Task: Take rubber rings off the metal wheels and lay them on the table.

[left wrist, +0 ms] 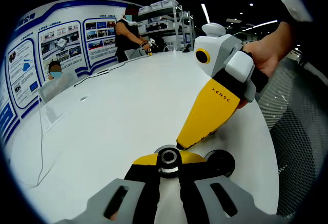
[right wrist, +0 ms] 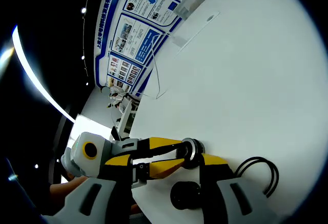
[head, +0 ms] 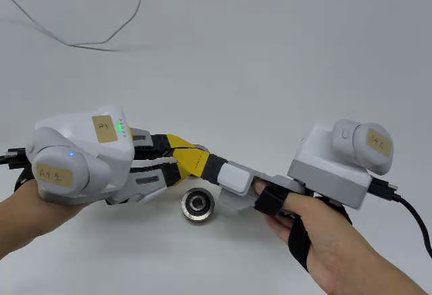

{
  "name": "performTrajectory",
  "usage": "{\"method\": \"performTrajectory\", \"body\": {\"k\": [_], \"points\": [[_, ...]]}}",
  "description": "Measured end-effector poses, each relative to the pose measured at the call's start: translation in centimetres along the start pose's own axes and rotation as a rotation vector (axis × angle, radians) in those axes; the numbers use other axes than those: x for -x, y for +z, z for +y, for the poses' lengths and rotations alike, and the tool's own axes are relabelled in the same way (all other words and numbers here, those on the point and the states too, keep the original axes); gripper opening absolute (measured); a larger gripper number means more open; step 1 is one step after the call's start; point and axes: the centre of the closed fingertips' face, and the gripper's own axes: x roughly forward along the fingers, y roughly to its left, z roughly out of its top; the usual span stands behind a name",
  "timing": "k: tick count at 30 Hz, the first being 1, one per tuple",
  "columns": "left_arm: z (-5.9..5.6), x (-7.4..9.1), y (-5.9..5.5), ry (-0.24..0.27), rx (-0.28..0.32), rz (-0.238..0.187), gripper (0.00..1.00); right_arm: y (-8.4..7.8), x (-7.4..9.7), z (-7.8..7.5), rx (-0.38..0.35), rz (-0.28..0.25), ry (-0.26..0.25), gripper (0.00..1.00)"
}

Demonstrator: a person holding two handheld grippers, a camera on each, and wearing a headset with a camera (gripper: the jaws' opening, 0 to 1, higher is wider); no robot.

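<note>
Lying loose on table [right wrist: 256, 80]: 1 rubber ring [right wrist: 277, 175], per right gripper view.

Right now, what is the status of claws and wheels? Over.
Left claw shut on a metal wheel. Right claw tip at its rim, grip unclear. Second wheel and a loose rubber ring on table.

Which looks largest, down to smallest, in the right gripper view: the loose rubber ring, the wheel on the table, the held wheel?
1. rubber ring.
2-3. wheel on the table and held wheel look about alike; the first sits nearer the camera, so no ranking.
</note>
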Motion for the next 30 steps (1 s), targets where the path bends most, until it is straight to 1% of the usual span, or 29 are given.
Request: {"method": "performTrajectory", "body": {"k": [5, 12, 14, 17, 21, 30], "points": [[0.0, 0.0, 0.0, 0.000, 0.000, 0.001, 0.13, 0.2, 0.1, -0.1, 0.007, -0.016, -0.008, 0.51], [0.0, 0.0, 0.1, 0.002, 0.000, 0.001, 0.13, 0.3, 0.2, -0.3, 0.009, -0.021, -0.021, 0.48], [0.0, 0.0, 0.1, 0.002, 0.001, 0.001, 0.13, 0.5, 0.3, -0.5, 0.016, -0.027, -0.027, 0.44], [0.0, 0.0, 0.1, 0.002, 0.000, 0.001, 0.13, 0.5, 0.3, -0.6, 0.012, -0.022, -0.027, 0.42], [-0.1, 0.0, 0.1, 0.004, 0.001, 0.001, 0.13, 0.6, 0.4, -0.9, 0.017, -0.023, -0.042, 0.37], [-0.1, 0.1, 0.0, 0.005, 0.003, 0.000, 0.13, 0.5, 0.3, -2.3, 0.041, -0.014, -0.097, 0.21]]}}
